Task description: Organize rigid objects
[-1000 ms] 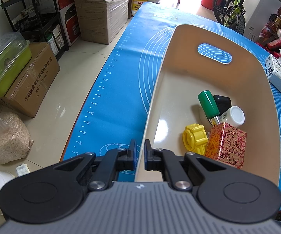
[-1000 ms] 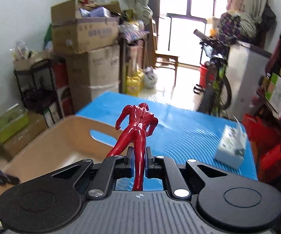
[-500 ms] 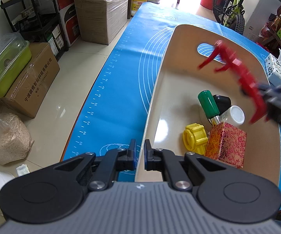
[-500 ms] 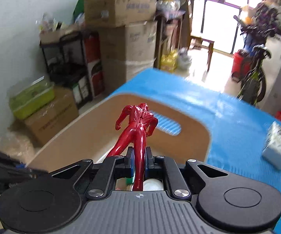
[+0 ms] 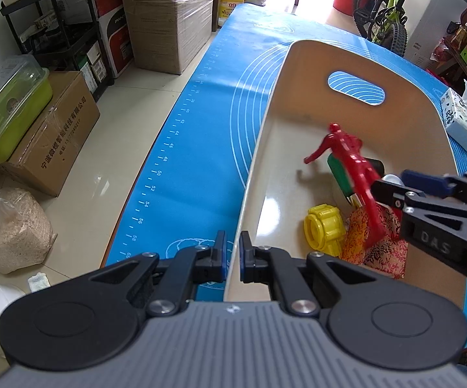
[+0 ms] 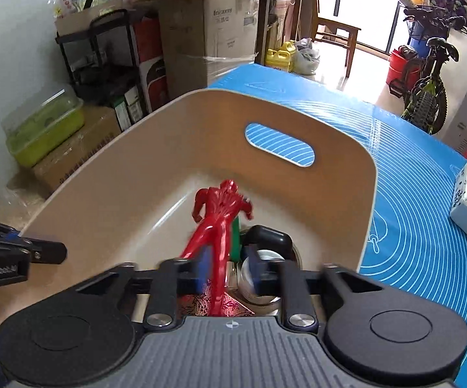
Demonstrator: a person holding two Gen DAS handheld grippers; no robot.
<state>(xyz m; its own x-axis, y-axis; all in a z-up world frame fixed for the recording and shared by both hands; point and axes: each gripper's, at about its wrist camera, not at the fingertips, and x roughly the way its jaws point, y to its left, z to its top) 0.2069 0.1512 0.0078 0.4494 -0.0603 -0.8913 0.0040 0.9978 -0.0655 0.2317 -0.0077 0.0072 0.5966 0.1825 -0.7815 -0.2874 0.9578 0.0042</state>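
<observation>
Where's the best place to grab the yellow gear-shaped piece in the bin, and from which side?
Judgement: take the yellow piece across its ribbed outer rim, coming from above on its open left side. It lies on the bin floor with bare floor to its left, while the patterned red box crowds its right. A claw finger probably won't fit there.

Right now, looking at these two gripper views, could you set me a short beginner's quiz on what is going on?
1. True or false: the left gripper is clamped on the rim of the beige bin.
2. Which thing lies between the right gripper's opening jaws? A) yellow gear toy B) red figurine C) tissue pack
3. Fill in: the bin stands on a ____ mat.

Key
1. True.
2. B: the red figurine, over the bin, its legs above the patterned box; the pads no longer press on it.
3. Blue; the blue mat covers the table.
</observation>
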